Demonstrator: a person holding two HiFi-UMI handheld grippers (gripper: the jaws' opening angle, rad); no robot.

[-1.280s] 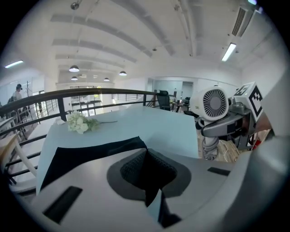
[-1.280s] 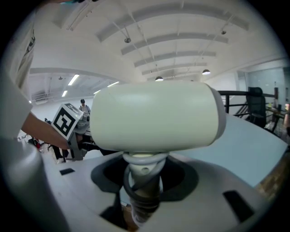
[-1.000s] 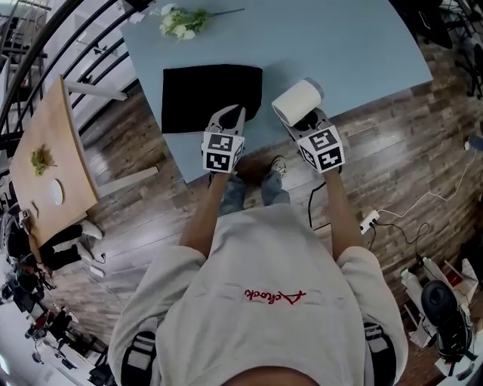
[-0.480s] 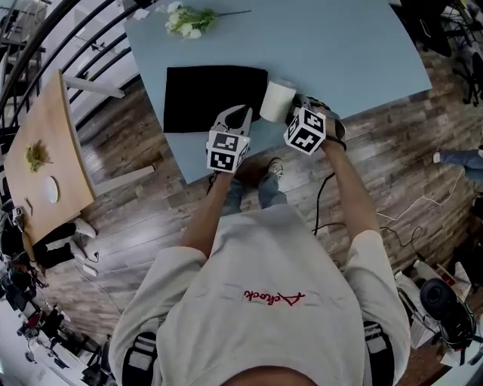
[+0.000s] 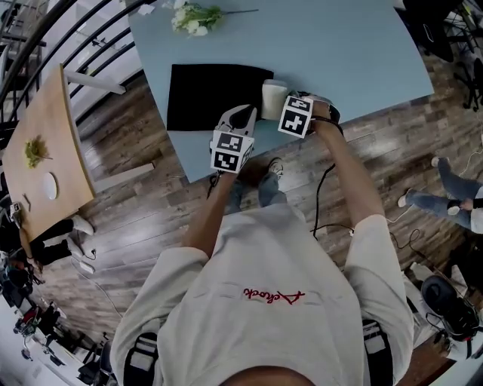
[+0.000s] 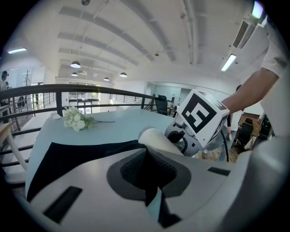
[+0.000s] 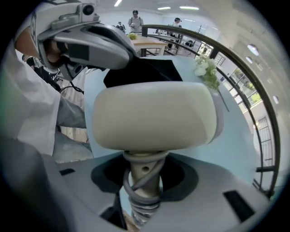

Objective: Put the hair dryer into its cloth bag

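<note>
Now the left claw (image 6: 149, 174) is pinched fully shut on the near edge of the black cloth bag (image 5: 211, 94), which lies flat on the blue bench (image 5: 355, 53) ahead of it. Right beside it, the right claw (image 7: 142, 181) points down, jaws part open and clamped on the handle of the cream hair dryer (image 7: 154, 115), with the cord (image 7: 144, 199) wound round that handle. The dryer's barrel sits just past the claw's tips, close to the bag's corner. White flowers (image 5: 192, 15) lie well beyond both claws.
</note>
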